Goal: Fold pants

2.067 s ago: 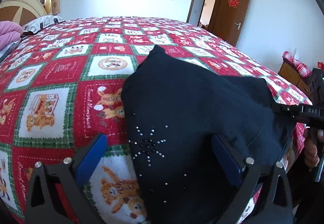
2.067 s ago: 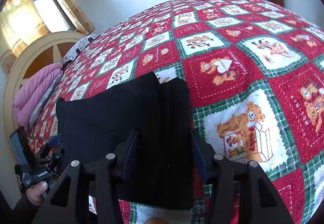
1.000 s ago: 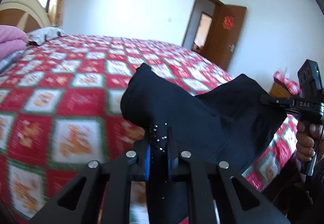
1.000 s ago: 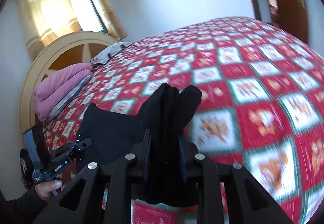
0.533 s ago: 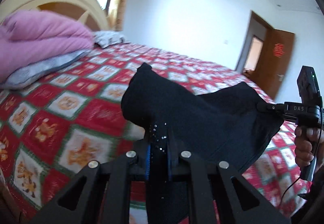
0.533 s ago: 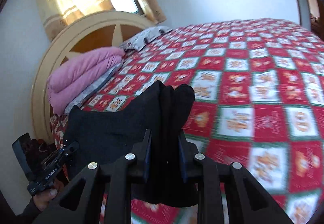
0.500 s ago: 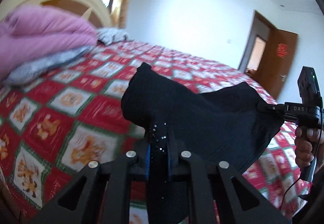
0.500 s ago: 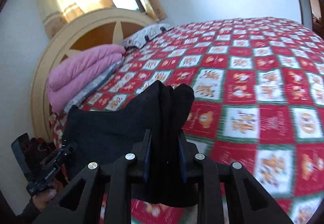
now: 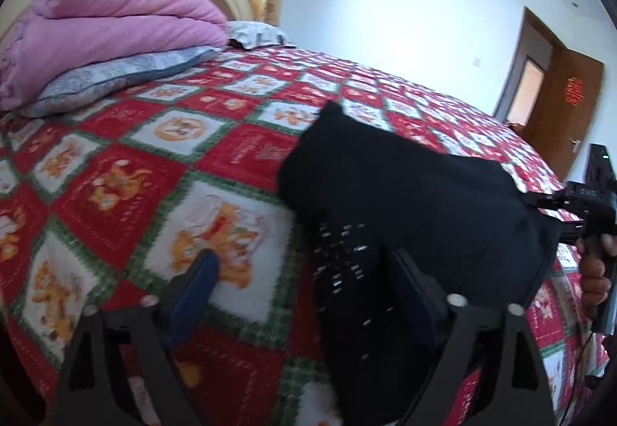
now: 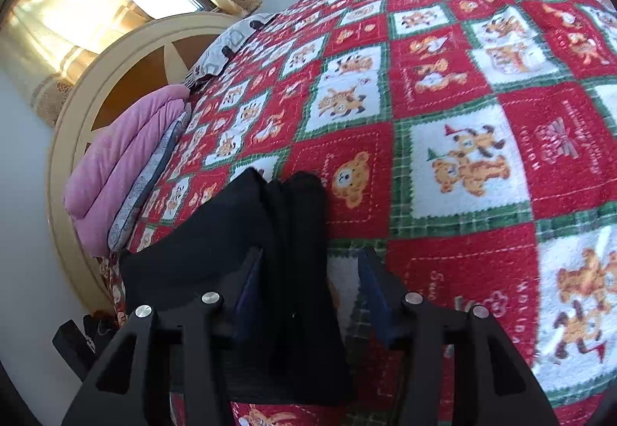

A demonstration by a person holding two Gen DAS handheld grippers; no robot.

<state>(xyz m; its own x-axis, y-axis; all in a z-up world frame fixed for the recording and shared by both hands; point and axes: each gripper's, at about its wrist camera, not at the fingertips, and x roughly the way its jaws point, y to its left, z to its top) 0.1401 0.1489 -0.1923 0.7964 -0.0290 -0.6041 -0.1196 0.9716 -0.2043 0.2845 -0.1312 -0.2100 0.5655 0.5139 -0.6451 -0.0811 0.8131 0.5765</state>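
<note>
Matt black cloth pants with shiny studs; fuzzy, terry-like bedspread; glossy wooden headboard at 10 o'clock.

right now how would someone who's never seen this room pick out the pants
Start at the big bed with the red and green teddy-bear quilt. Near its edge, away from the pink folded duvet, lie the pants: the only plain black thing there, with small shiny studs.

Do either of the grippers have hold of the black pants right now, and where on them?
Neither grips. Both are opening: the left gripper and right gripper straddle opposite ends of the folded black pants, pads off the cloth.
</note>
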